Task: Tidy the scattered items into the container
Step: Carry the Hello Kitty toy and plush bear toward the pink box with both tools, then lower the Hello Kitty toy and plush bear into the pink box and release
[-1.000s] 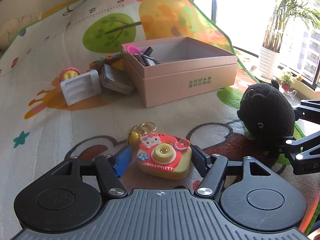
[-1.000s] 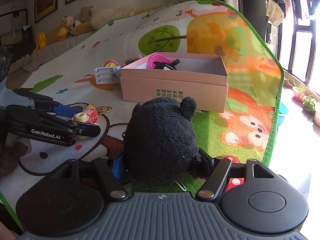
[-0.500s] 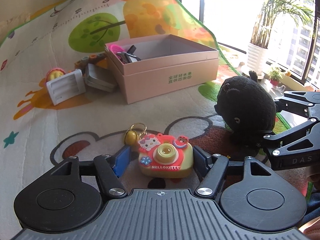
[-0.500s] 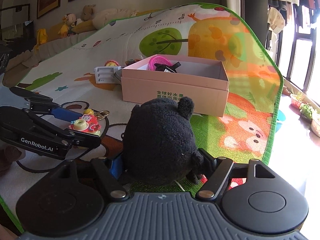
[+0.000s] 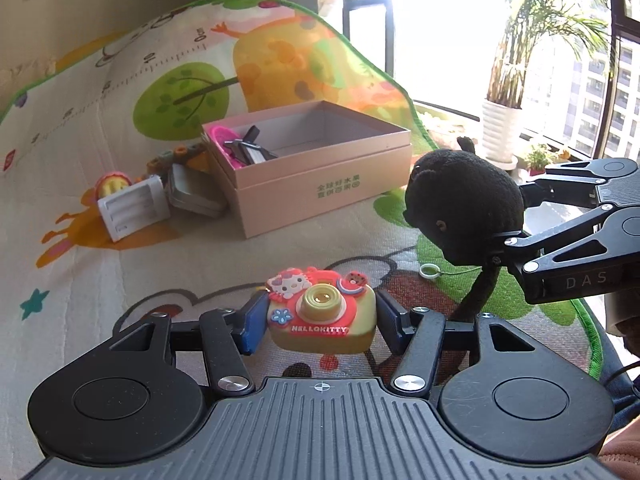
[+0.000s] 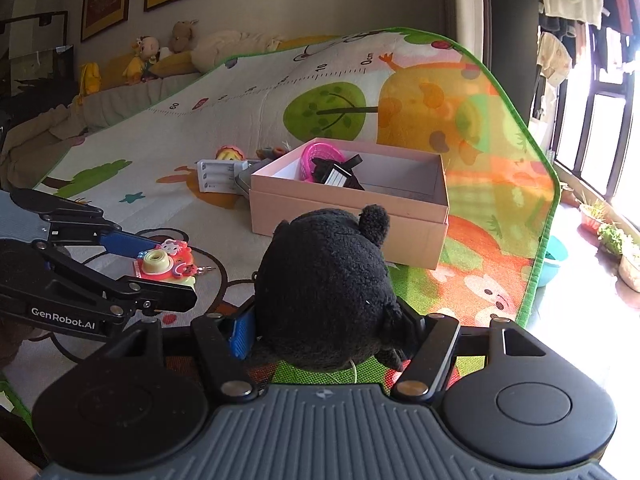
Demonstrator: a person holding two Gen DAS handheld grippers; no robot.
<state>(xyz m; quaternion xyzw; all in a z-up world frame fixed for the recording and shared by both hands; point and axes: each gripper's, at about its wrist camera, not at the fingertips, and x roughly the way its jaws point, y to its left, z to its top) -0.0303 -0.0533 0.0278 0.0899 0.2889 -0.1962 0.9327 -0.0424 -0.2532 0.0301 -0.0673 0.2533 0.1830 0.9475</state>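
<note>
My left gripper is shut on a yellow and red Hello Kitty toy camera and holds it above the play mat. My right gripper is shut on a black plush toy, also lifted; the plush also shows in the left wrist view at the right. The pink cardboard box stands open ahead on the mat, with a pink item and dark items inside. In the right wrist view the box is straight ahead, and the left gripper with the camera is at the left.
Left of the box lie a white battery holder, a grey tin, a small yellow and red toy and a row of coloured pieces. A small ring on a cord lies on the mat. Potted plants stand by the window.
Both grippers have risen with their loads; the toy camera and the plush have left the mat. The box now looks lower and more opened to view.
</note>
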